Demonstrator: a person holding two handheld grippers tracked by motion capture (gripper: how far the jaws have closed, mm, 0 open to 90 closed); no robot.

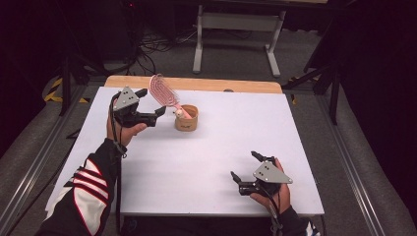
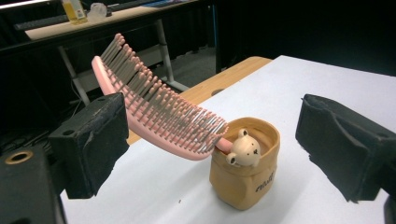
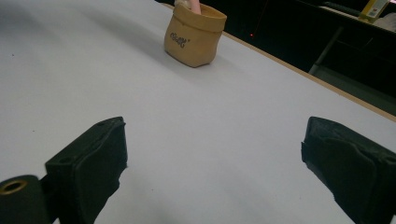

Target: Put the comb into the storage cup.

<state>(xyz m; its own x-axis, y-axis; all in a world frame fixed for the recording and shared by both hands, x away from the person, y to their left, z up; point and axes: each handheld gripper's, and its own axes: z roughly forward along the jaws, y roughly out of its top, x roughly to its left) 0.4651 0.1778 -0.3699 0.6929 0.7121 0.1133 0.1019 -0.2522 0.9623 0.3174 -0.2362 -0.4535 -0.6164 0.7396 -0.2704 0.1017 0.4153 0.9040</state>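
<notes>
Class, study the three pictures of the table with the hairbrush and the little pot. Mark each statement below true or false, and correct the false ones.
1. The pink hairbrush stands handle-down in the tan pot. True.
2. The left tongs are clamped on the brush. False: open, beside it.
3. The right tongs are open over the white table. True.
4. The pot lies tipped over. False: upright.

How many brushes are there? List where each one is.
1. The brush stands handle-down in the tan cup on the table, head leaning out toward the open left gripper. More could be hidden inside the cup.
</notes>
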